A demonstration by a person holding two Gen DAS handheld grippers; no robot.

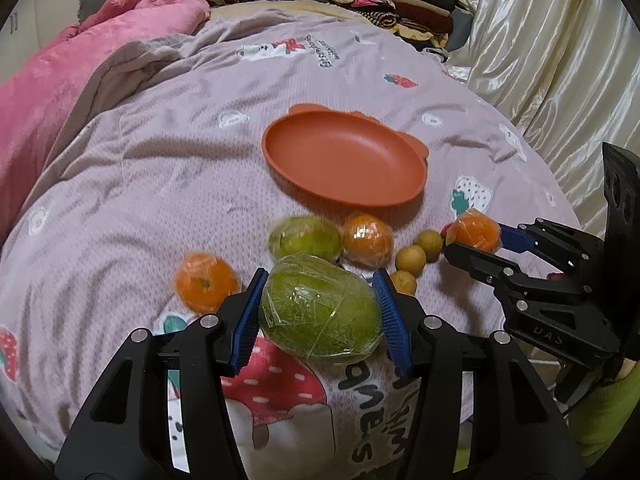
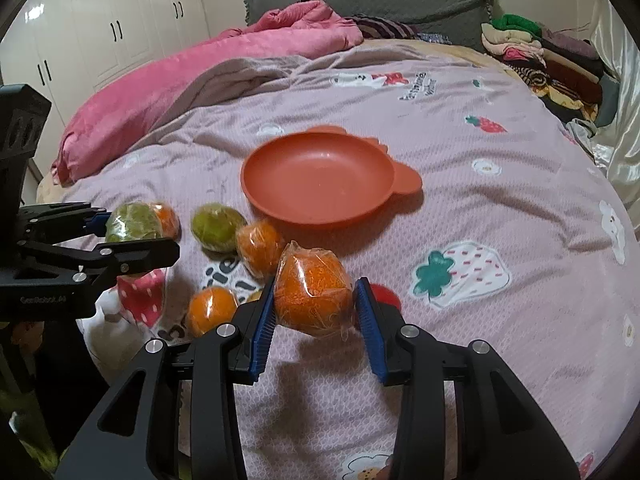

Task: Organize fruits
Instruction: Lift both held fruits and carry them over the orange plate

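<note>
My left gripper (image 1: 320, 280) is shut on a large green fruit (image 1: 320, 316) wrapped in clear film, held just above the bedspread. In the right wrist view that gripper (image 2: 140, 232) and its green fruit (image 2: 134, 222) sit at the left. My right gripper (image 2: 317, 284) is shut on a film-wrapped orange (image 2: 312, 294), which casts a shadow on the cover below. In the left wrist view the right gripper (image 1: 474, 237) sits at the right with that orange (image 1: 476, 234). An orange-red plate (image 1: 344, 160) (image 2: 316, 176) lies beyond the fruit with nothing in it.
On the bedspread lie a second green fruit (image 1: 304, 238), two wrapped oranges (image 1: 367, 240) (image 1: 206, 282) and three small yellow-brown fruits (image 1: 411, 259). A small red thing (image 2: 384, 296) is behind my right finger. Pink blanket (image 2: 200, 64) far left, folded clothes (image 2: 540, 52) far right.
</note>
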